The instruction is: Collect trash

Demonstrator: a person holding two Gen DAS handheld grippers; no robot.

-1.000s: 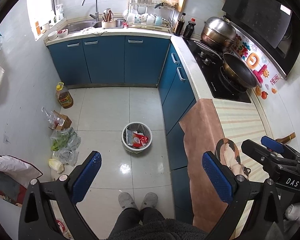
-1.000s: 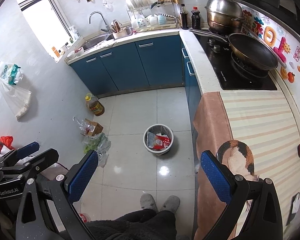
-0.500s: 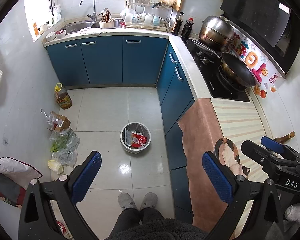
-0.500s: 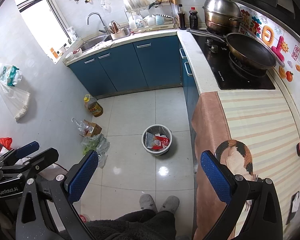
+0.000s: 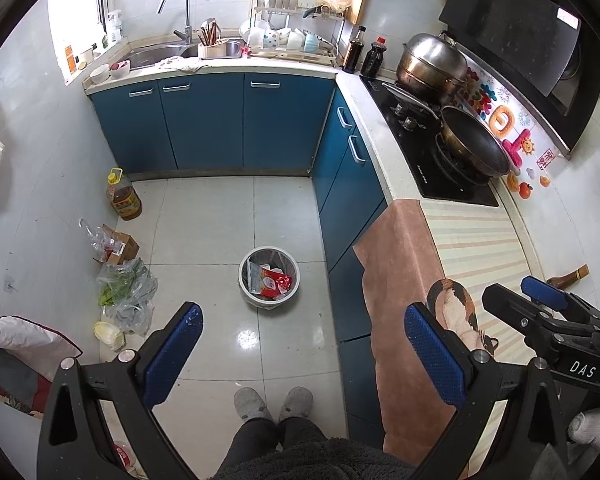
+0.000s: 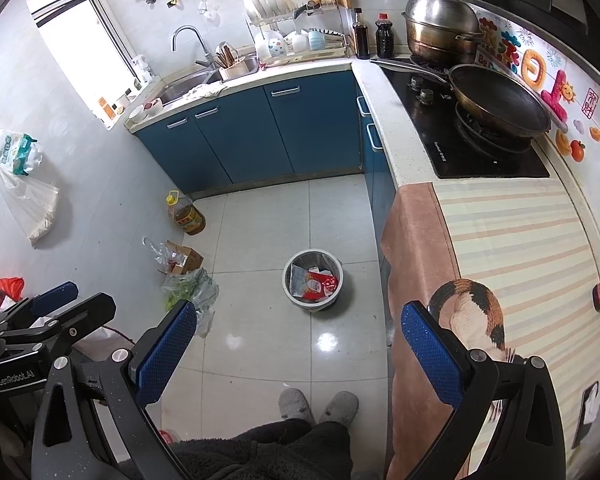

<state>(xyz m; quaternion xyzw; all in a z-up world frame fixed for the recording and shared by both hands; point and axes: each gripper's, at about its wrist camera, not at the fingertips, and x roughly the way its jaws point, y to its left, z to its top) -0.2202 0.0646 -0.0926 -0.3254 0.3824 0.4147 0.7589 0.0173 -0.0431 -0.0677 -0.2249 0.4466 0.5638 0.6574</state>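
Both tongs are held high over the kitchen floor, side by side and tipped downward. The left gripper (image 5: 302,354) is spread wide with nothing between its blue pads, and the right gripper (image 6: 298,348) is released just the same, empty. In the left wrist view the right tool shows at 4 o'clock, with a white-gloved hand (image 5: 592,426) behind it.

Straight ahead, at 12 o'clock from both tongs, the trash bin (image 5: 269,276) stands alone on the pale tiles, well apart from everything; red and clear wrappers (image 5: 272,282) lie inside it. The person's grey slippers (image 5: 274,402) sit at 6 o'clock.

Open floor runs from the slippers to the bin. At 3 o'clock the blue cabinets (image 5: 350,200) and a counter edge draped with a brown cloth (image 5: 396,264) hem it in. At 9 o'clock, along the wall, lie plastic bags (image 5: 126,288), a cardboard box (image 5: 120,244) and an oil bottle (image 5: 123,196).
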